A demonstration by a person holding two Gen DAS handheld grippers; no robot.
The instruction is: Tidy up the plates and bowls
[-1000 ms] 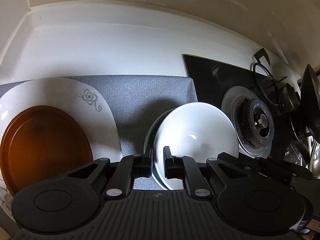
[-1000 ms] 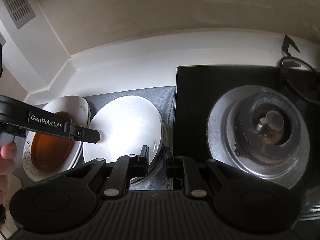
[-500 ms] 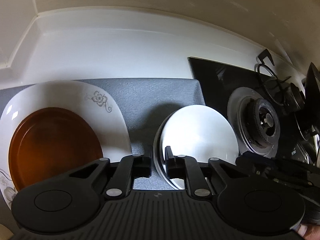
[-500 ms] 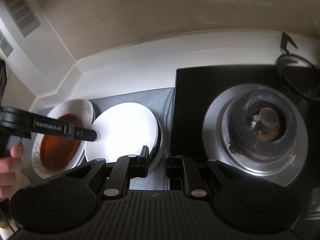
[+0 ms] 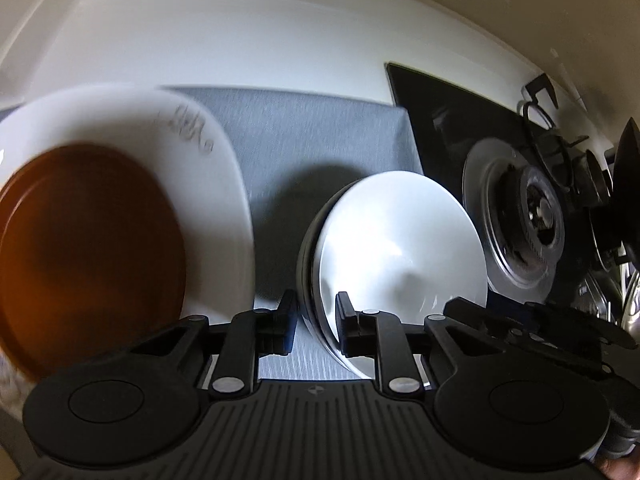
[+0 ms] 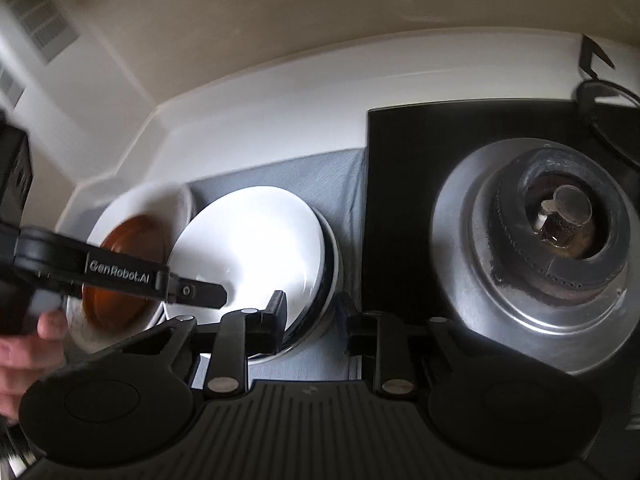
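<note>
A stack of white bowls sits on a grey mat. It also shows in the right wrist view. To its left lies a white flowered plate with a brown plate on it, blurred. My left gripper straddles the stack's left rim, jaws slightly apart. My right gripper straddles the stack's right rim, jaws slightly apart. The left gripper's side crosses the right wrist view.
A black hob with a steel gas burner lies right of the mat. A white counter and splashback run behind. A pan support and dark cookware sit at far right.
Both grippers have moved in lower and closer to the bowl stack, so its rims now sit between their fingers. The plates on the left look blurred from the motion.
</note>
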